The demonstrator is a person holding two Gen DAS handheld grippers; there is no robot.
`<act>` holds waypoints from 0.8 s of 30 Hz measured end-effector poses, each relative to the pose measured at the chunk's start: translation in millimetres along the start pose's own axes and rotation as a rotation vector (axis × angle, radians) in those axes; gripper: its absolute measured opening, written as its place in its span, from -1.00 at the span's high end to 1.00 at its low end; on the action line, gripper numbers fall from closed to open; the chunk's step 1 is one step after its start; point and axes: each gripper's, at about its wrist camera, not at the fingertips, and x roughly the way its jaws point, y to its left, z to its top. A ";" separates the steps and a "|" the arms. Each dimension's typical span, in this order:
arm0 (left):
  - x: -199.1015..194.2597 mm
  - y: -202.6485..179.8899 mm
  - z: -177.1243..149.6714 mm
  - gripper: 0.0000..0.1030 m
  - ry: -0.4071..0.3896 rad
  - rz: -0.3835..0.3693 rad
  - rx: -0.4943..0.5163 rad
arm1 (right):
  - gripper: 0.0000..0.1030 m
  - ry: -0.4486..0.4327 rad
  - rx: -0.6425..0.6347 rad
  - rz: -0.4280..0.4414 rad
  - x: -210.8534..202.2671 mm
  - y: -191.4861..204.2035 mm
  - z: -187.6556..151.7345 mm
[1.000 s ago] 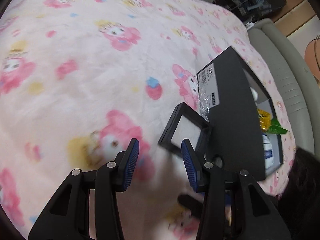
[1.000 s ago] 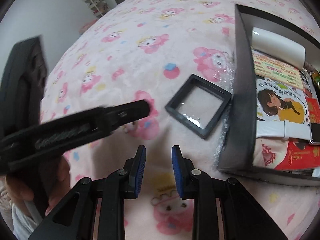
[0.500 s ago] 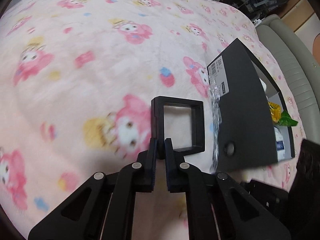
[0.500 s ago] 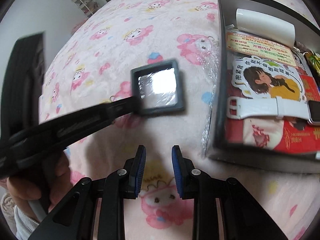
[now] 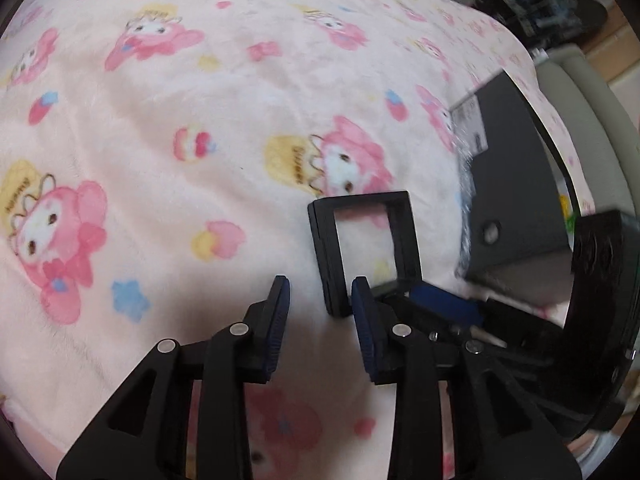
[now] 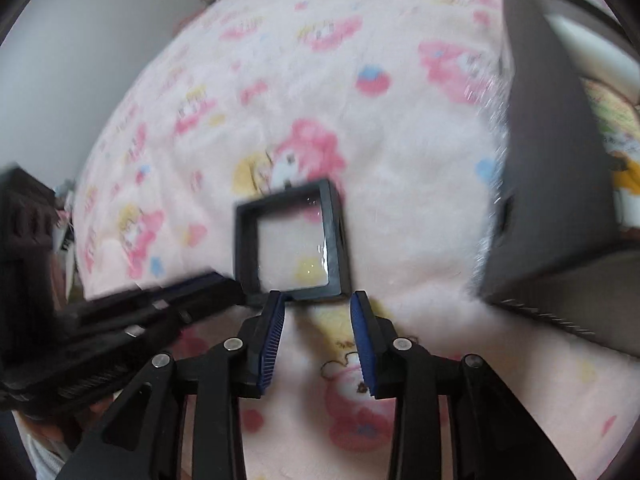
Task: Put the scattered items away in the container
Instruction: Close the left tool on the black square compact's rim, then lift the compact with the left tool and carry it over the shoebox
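Note:
A black square frame case [image 5: 404,236] with a clear window is tilted up on the pink blanket, left of the black open box [image 5: 516,184]. My left gripper [image 5: 320,300] has the frame's near corner between its opening jaws, close to the right pad and clear of the left one. In the right wrist view the frame [image 6: 292,240] lies just beyond my right gripper [image 6: 318,312], whose jaws are opening with nothing between them. The left gripper's fingers [image 6: 188,300] reach in from the left to the frame's lower left corner. The box [image 6: 552,140] holds packets and printed cards.
A pink cartoon-print blanket [image 5: 200,100] covers the whole bed. Crinkled clear plastic [image 5: 464,184] lies against the box's left wall. A grey padded edge [image 5: 592,92] runs beyond the box, with shelving [image 5: 552,0] further back. A grey wall [image 6: 80,60] stands left of the bed.
The left gripper shut on the frame's edge, swung it up and away from the box, and now stands spread again. The right gripper has come close to the frame with wider jaws.

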 end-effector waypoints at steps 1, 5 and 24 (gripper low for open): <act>3.6 1.4 2.1 0.39 0.001 -0.009 -0.010 | 0.41 -0.013 -0.002 0.008 2.7 -0.1 1.4; 11.0 0.7 5.0 0.39 -0.016 -0.028 -0.022 | 0.41 -0.053 0.020 0.024 -0.1 -4.4 10.9; -41.8 -29.8 -8.0 0.67 -0.100 -0.017 0.123 | 0.70 -0.055 -0.046 0.091 -33.4 8.0 5.8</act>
